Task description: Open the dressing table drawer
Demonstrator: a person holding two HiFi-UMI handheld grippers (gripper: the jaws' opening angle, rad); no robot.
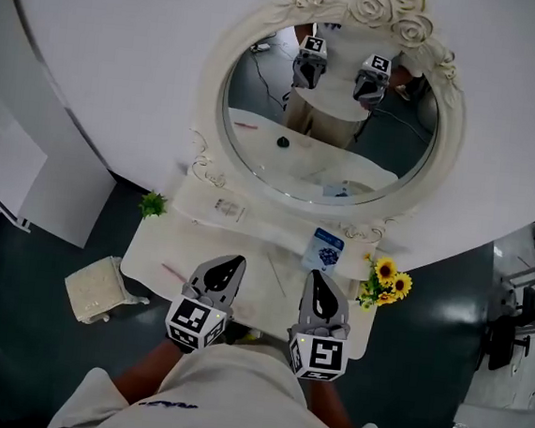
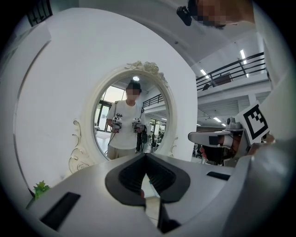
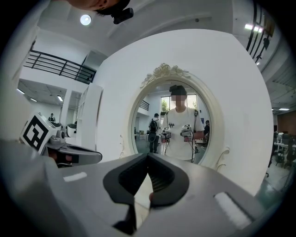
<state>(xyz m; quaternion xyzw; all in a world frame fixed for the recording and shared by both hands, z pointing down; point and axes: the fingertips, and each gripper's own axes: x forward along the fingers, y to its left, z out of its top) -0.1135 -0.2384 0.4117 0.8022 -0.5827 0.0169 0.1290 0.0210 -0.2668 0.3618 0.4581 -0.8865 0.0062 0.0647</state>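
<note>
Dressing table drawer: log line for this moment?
left tongs: shut, empty | right tongs: shut, empty | both facing mirror at dressing table | drawer: out of view

White desk [image 1: 255, 247] carries a blue-patterned packet [image 1: 324, 250] toward the right rear and a thin pink stick [image 1: 173, 273] near the left front. Sunflowers [image 1: 388, 280] at right edge; green sprig [image 1: 153, 205] at left rear corner.

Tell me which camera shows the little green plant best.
The head view: the plant shows whole, by the dressing table's back left corner. The left gripper view catches only some leaves at its edge; the right gripper view misses it.
</note>
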